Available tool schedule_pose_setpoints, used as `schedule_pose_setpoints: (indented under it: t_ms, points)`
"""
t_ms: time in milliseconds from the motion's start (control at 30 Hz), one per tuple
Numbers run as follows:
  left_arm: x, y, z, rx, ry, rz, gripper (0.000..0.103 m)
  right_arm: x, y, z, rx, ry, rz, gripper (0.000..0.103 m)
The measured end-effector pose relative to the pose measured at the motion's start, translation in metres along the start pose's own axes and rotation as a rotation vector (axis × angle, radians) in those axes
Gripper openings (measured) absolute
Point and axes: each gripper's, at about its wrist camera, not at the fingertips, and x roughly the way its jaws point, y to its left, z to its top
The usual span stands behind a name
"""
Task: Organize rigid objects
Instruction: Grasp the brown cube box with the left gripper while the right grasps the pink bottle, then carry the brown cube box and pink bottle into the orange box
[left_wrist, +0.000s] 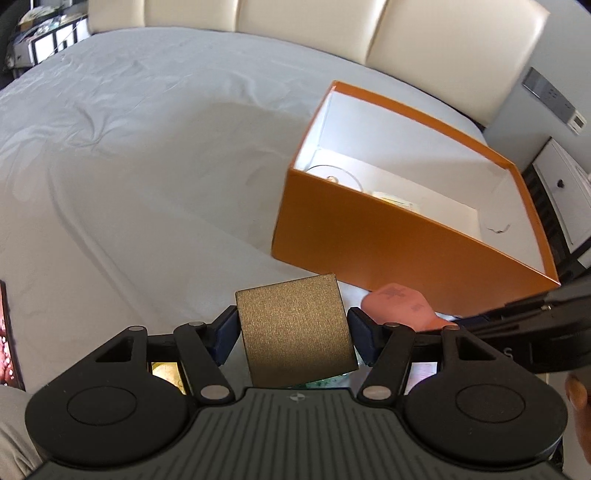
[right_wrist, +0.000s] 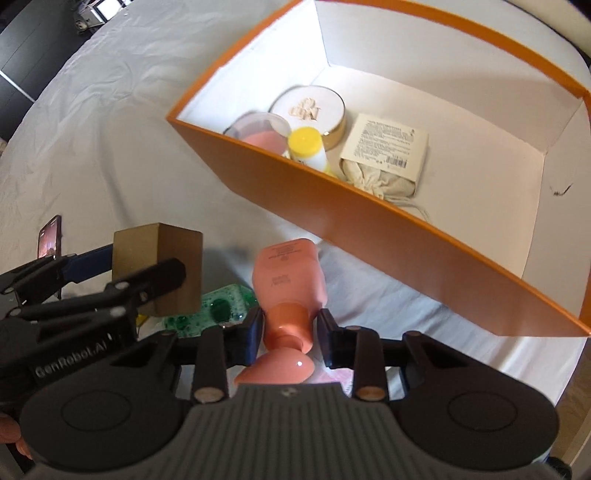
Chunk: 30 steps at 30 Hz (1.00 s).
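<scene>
In the left wrist view, a gold box is clamped between the pads of the left hand-held gripper and is held above the bed, short of the orange box. Part of the pink tube is seen just beyond it, near the orange wall.

In the right wrist view, the right hand-held gripper is set partly open around the neck of the pink tube; whether the pads touch it cannot be told. Four things are already lying in the orange box: a clear-lidded jar, a round compact, a yellow-capped bottle and a labelled pouch. The task is judged roughly half done. A green gel item and a phone are left on the bed. The near orange wall must be cleared by both loads.
</scene>
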Motion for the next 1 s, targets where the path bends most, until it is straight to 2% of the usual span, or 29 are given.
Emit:
schedule_pose_setpoints:
  t_ms: [100, 233, 433, 567, 767, 1000]
  points:
    - [-0.01, -0.007, 0.002, 0.037, -0.019, -0.004, 0.072, -0.008, 0.003, -0.001, -0.017, -0.012, -0.005, 0.031]
    - [-0.025, -0.017, 0.009, 0.088, -0.05, -0.008, 0.072, -0.031, -0.001, -0.001, -0.012, -0.039, 0.038, 0.031]
    - [-0.04, -0.03, 0.031, 0.164, -0.104, -0.016, 0.072, -0.082, -0.015, 0.002, 0.005, -0.143, 0.105, 0.031]
    - [-0.037, -0.045, 0.055, 0.242, -0.122, -0.022, 0.072, -0.104, -0.033, 0.015, 0.045, -0.22, 0.095, 0.031]
    - [-0.007, -0.076, 0.096, 0.404, -0.114, -0.006, 0.072, -0.101, -0.074, 0.046, 0.171, -0.252, 0.057, 0.031]
    - [0.065, -0.108, 0.138, 0.534, -0.075, 0.008, 0.072, -0.072, -0.112, 0.085, 0.26, -0.244, 0.053, 0.031]
